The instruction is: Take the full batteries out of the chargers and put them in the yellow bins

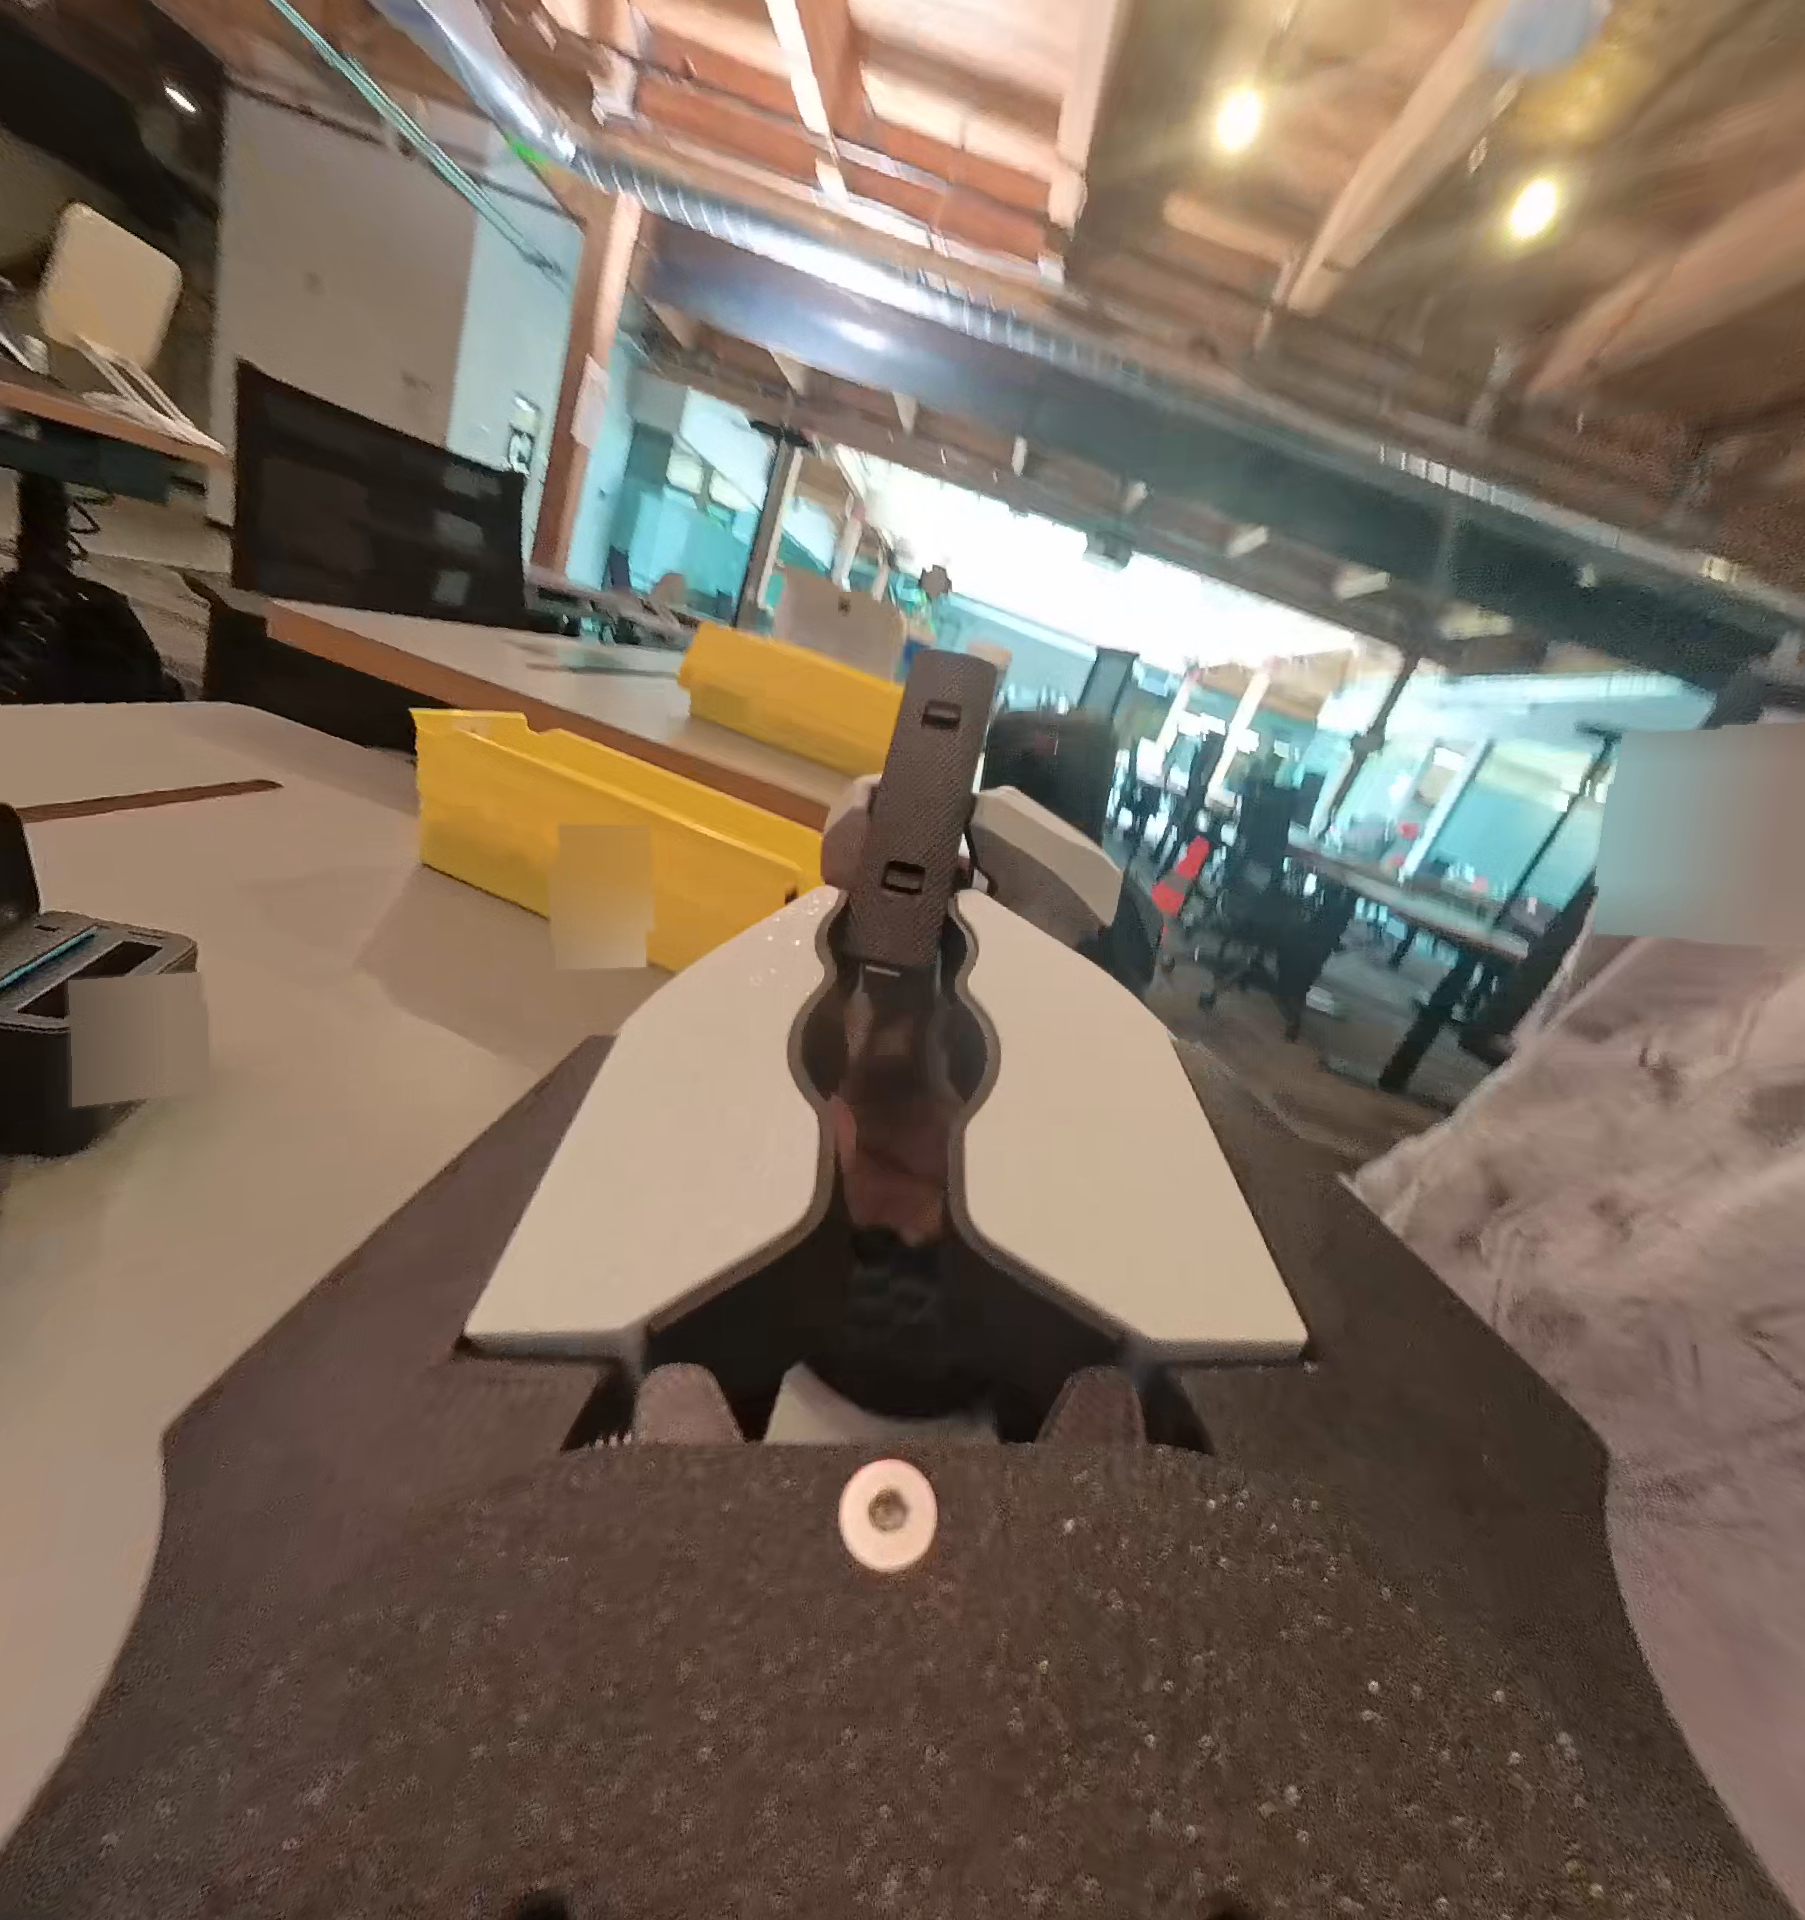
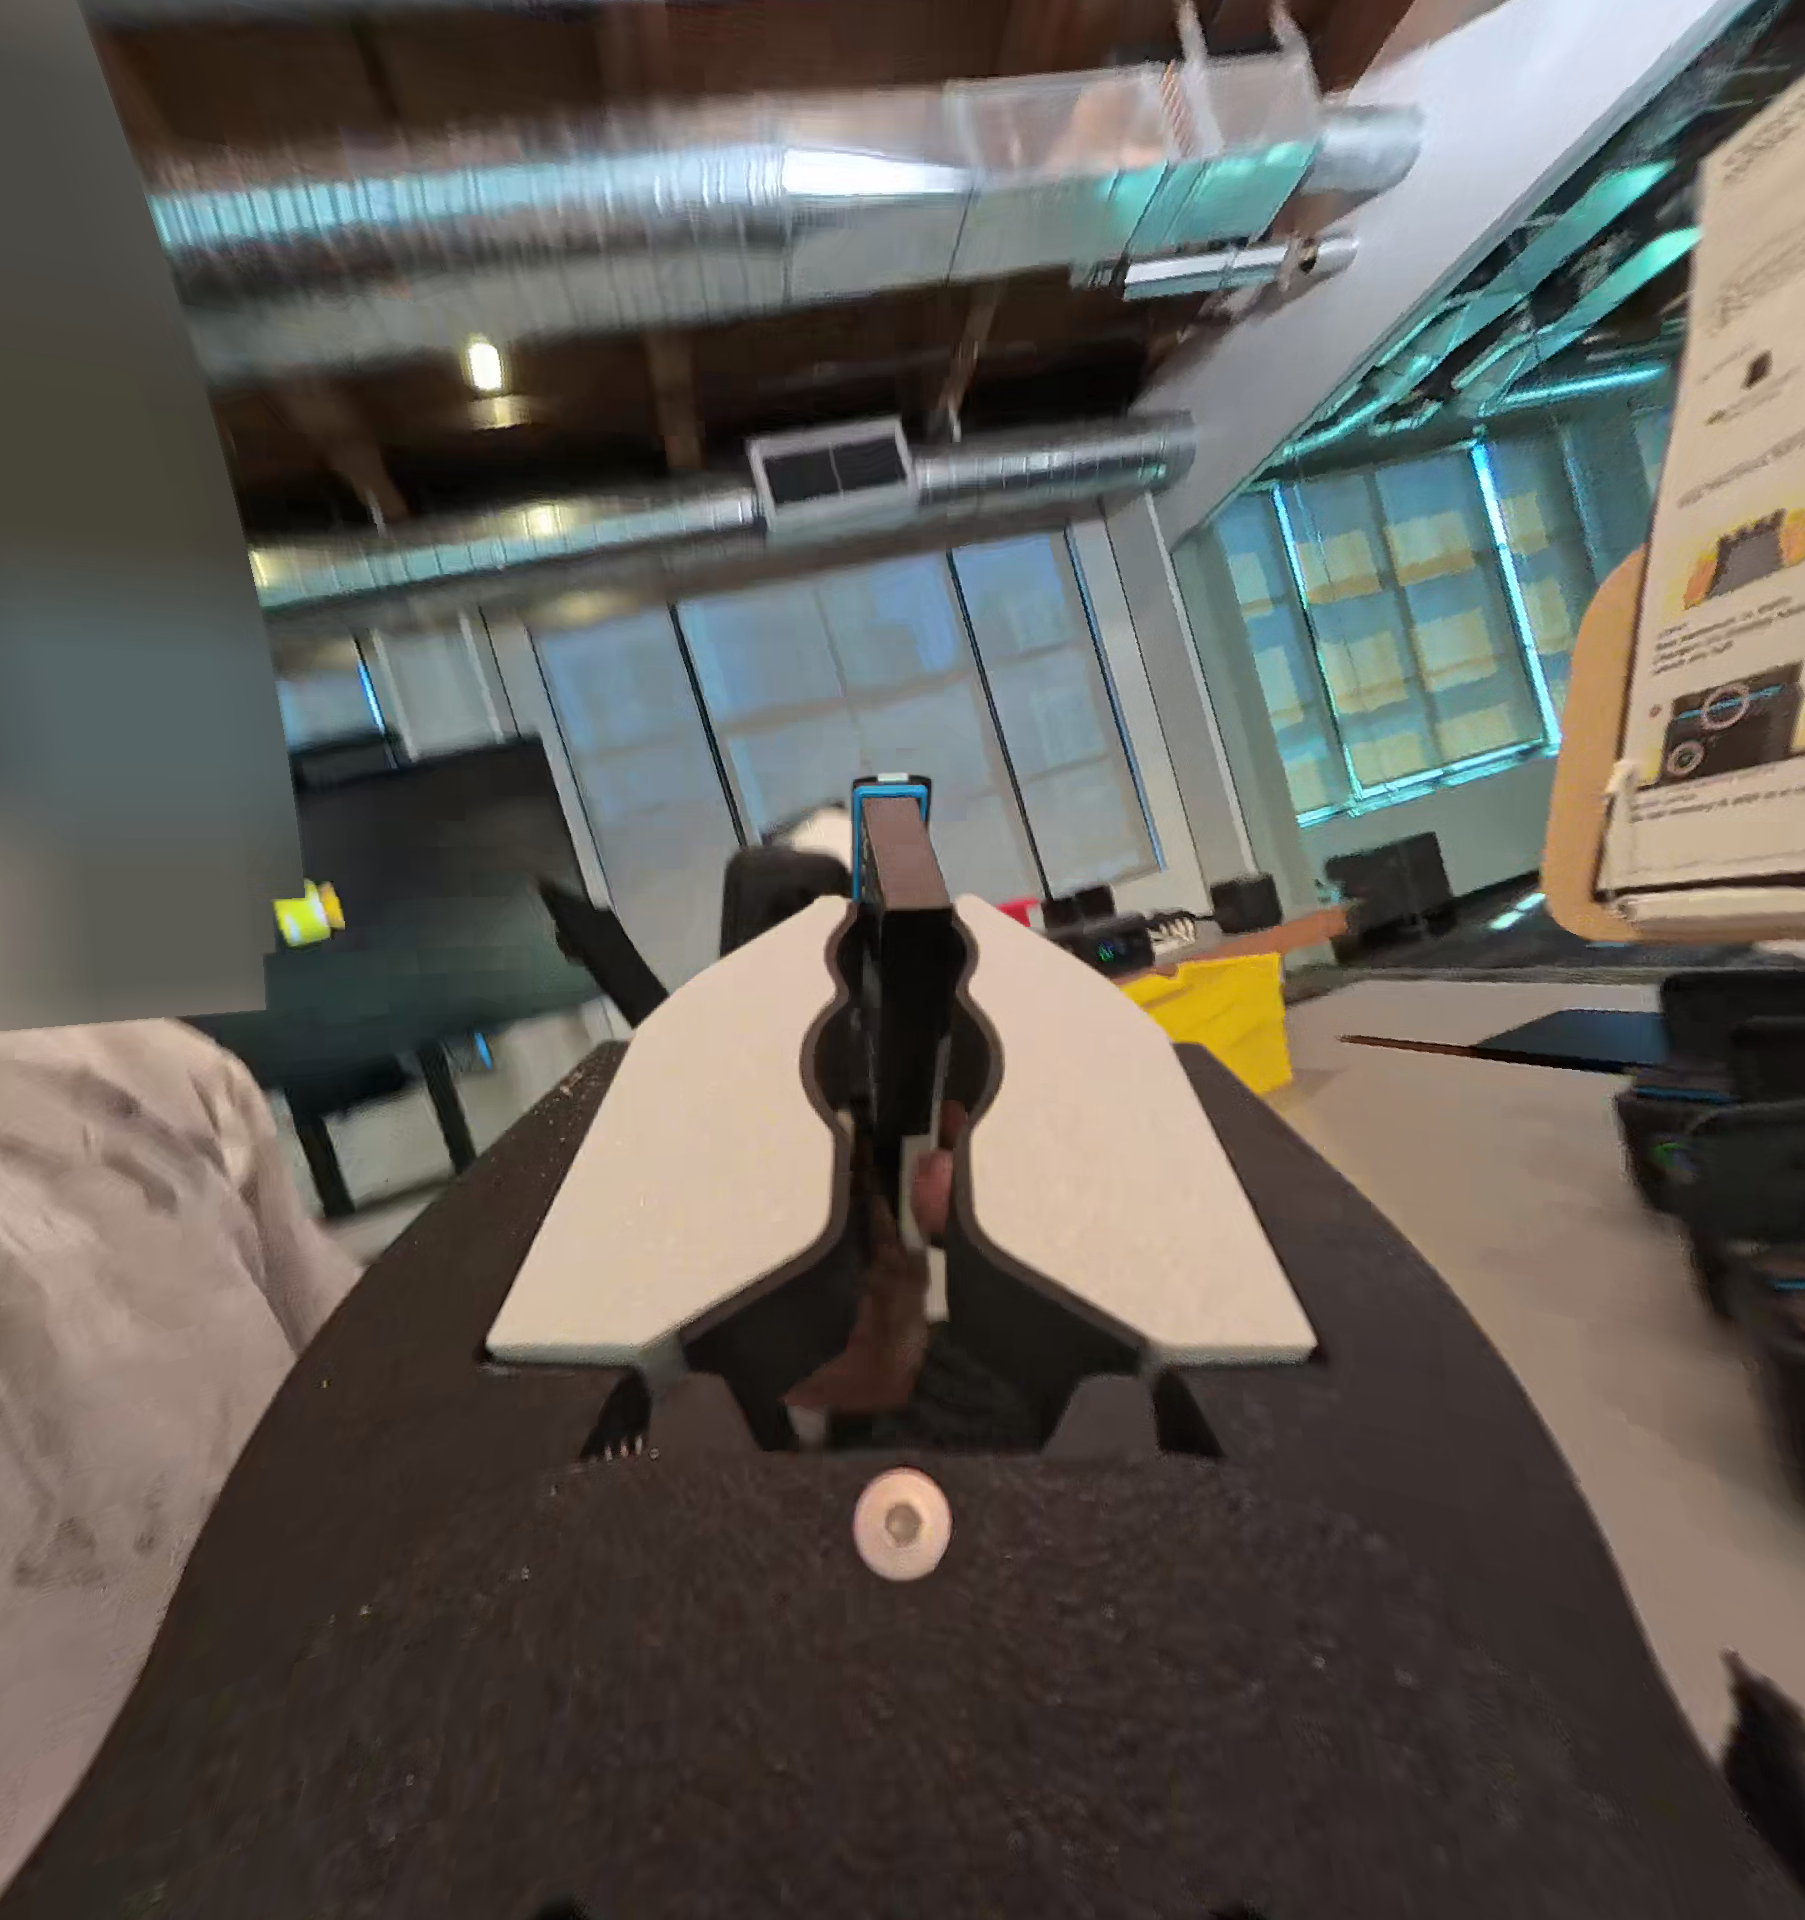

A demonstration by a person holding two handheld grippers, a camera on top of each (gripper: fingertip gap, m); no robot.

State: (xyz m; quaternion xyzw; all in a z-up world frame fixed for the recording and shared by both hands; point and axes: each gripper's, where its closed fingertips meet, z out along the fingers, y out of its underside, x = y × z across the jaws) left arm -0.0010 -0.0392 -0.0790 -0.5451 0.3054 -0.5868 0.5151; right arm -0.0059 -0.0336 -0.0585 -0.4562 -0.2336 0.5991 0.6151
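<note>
Both claws clenched and raised: left gripper pinching a grey battery short of the yellow bin; right gripper pinching a blue-edged battery left of that bin; each held narrowly by one end, so tilting or bumping the rim may likely drop it.

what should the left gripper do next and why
Probably carry it forward-left and lower over the near yellow bin, then open. The left gripper is shut on a battery, held above the table, and the bin lies just ahead, open-topped.
</note>
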